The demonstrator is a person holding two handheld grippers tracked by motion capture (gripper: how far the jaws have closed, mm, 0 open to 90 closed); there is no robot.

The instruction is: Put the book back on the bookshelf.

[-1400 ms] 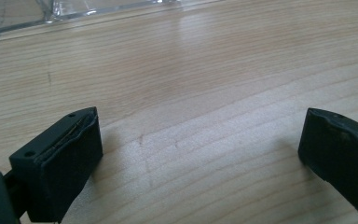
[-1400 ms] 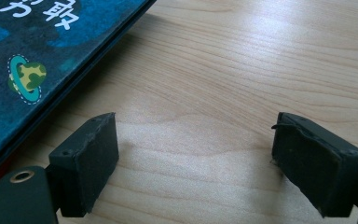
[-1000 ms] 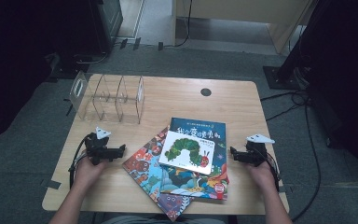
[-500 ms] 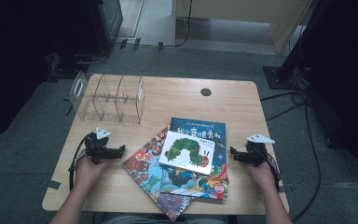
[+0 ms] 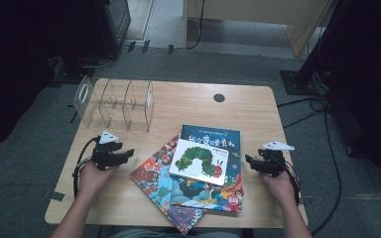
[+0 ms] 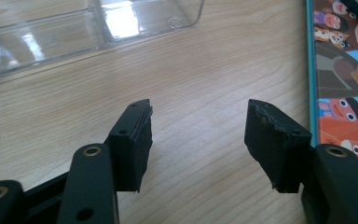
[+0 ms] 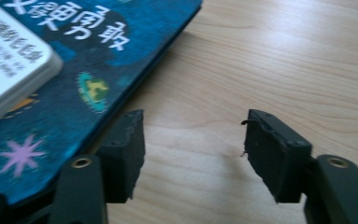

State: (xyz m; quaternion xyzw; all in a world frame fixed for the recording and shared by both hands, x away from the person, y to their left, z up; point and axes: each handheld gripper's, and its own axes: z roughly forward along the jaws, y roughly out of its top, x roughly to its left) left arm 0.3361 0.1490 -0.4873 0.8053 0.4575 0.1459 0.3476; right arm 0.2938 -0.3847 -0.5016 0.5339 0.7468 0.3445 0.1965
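So far nothing has been shifted: your three picture books lie in a loose overlapping stack near the front middle of the wooden table [image 5: 188, 104], and the clear acrylic rack [image 5: 114, 104] at the back left stands with its slots unfilled. On top sits the small white caterpillar book [image 5: 198, 161], resting on the dark blue book [image 5: 223, 141], which in turn overlaps the colourful cartoon book [image 5: 154, 173] lying skewed beneath. Your left gripper [image 5: 124, 155] rests on the table just left of the stack, pointing towards it; its jaws have just been closing part of the way, yet they stand apart with only bare wood between them, the cartoon book's edge [image 6: 340, 84] just beside the right jaw. Your right gripper [image 5: 250, 162] lies at the stack's right side, and its jaws too have just been narrowing with nothing gripped; the blue book's corner [image 7: 74, 84] sits right beside the left jaw, and whether it touches I cannot tell. By my reading the work is only starting: every book is yet to be lifted and stood in the rack, if that is where they go. The tabletop is pale wood with a round cable hole [image 5: 219, 97] near its far edge, set on grey carpet, with dark equipment and cables around.
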